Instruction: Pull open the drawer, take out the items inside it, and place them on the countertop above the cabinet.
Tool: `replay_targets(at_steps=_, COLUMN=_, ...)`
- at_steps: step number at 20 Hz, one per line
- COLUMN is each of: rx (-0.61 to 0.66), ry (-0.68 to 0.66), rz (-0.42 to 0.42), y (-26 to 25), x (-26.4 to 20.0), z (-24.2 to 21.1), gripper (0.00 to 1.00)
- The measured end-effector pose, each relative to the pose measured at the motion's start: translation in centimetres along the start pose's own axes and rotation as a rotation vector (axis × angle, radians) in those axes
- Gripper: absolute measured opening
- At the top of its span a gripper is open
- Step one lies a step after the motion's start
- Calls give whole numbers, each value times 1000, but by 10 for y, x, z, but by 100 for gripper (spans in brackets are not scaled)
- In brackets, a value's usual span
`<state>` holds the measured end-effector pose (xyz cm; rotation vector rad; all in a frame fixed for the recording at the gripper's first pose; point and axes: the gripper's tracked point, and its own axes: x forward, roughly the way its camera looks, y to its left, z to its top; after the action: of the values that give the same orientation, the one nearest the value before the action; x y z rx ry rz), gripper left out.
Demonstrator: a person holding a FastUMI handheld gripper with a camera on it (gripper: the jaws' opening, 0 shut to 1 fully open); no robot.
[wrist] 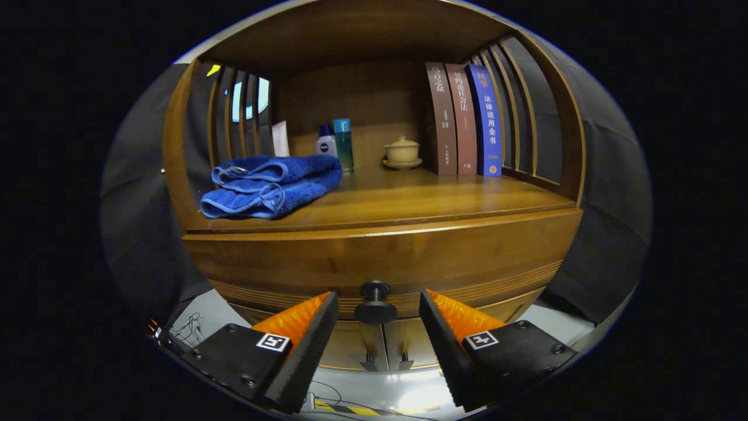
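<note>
The gripper (378,309) is pointing at the drawer (383,257), its fingers apart on both sides of the round knob (375,303), not touching it. The drawer is staying closed. A blue towel (272,185), bottles (337,143), a cup (402,152) and books (464,120) are sitting on the countertop (409,199).

Blue towel (272,185), brown wooden cabinet (385,245), black drawer knob (375,303), two maroon books (453,120), one blue book (486,120)

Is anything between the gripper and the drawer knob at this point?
Nothing visible. The gripper is open, and the drawer knob sits between its fingertips with clear gaps on both sides; neither finger touches it yet.
</note>
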<state>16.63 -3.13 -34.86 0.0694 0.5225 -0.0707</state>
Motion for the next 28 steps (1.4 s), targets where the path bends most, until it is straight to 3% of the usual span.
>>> replay_targets(at_steps=5, rx=-21, ry=53, rz=-11, y=-2, x=22, z=-18, gripper=80)
replay_targets(at_steps=8, rx=-29, ry=53, rz=-7, y=1, x=27, z=-20, gripper=52)
replay_targets(at_steps=12, rx=-20, ry=62, rz=-9, y=-1, x=24, z=-22, gripper=36)
replay_targets(at_steps=28, rx=-5, ry=123, rz=-10, y=-1, x=-71, z=-59, gripper=36)
